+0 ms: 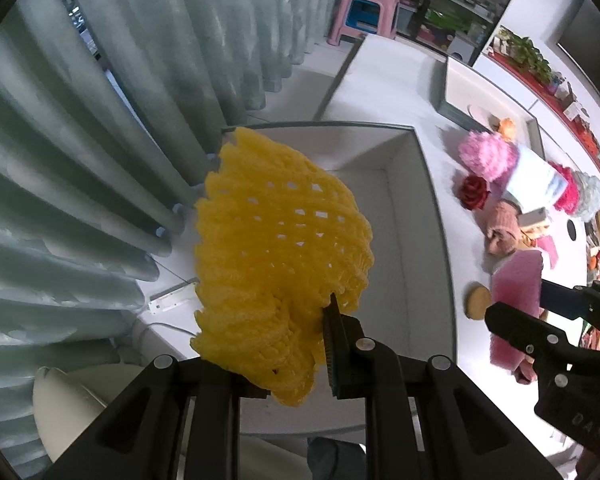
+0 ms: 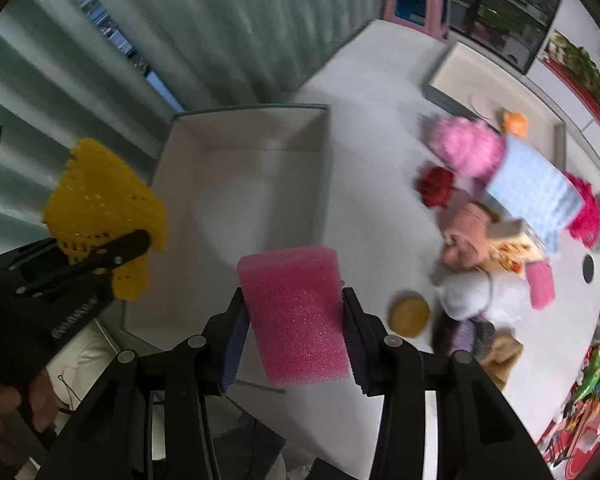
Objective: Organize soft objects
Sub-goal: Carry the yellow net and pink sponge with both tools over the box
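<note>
A yellow foam net (image 1: pixel 276 256) hangs from my left gripper (image 1: pixel 300 344), which is shut on its lower edge, above the left side of an open white box (image 1: pixel 404 216). In the right wrist view the same yellow foam net (image 2: pixel 104 216) shows at the left, beside the white box (image 2: pixel 320 168). My right gripper (image 2: pixel 296 320) is shut on a pink foam block (image 2: pixel 300 312), squeezed between both pads over the box's near right corner. That pink foam block (image 1: pixel 516 300) also appears at the right of the left wrist view.
A heap of soft things lies on the white table to the right: a pink fluffy ball (image 2: pixel 468 148), red rose (image 2: pixel 436 184), light blue cloth (image 2: pixel 536 192), a round wooden coaster (image 2: pixel 410 314). A second shallow box (image 2: pixel 460 80) sits behind. Curtains (image 1: pixel 100 160) hang at left.
</note>
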Motion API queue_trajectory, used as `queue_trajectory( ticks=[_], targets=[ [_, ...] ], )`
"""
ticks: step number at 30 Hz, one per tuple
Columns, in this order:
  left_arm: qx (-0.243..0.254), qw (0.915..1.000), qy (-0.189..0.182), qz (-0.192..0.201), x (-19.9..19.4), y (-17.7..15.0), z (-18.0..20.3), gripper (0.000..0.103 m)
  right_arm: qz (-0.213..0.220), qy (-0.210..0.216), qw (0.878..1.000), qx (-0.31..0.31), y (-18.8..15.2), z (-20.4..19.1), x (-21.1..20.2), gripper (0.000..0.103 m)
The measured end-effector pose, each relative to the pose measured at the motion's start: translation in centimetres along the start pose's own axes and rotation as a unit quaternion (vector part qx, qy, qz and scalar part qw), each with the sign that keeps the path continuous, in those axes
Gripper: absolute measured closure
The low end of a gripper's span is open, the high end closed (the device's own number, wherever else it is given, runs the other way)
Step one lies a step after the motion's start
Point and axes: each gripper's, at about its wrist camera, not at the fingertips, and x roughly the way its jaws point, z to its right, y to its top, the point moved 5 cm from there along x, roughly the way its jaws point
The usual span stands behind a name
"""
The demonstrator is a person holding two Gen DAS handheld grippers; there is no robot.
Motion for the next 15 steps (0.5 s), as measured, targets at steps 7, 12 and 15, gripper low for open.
queue_trajectory(
  ticks=[7, 12, 15],
  targets=[
    [-0.02, 0.9998, 0.003, -0.002, 1.6, 2.6, -1.5, 0.083, -0.005, 0.0, 1.0, -0.015, 3.2, -2.3, 1.2, 0.055],
    [-0.033, 0.9994, 0.012, 0.004, 2.9, 5.1, -1.7, 0.083, -0.015, -0.001, 1.0, -0.014, 5.9, -2.7, 2.8, 0.055],
    [-0.037, 0.9991, 0.018, 0.004, 3.7, 6.1, -1.9, 0.083, -0.018, -0.004, 1.0, -0.007, 7.1, -2.5, 3.7, 0.055]
  ],
)
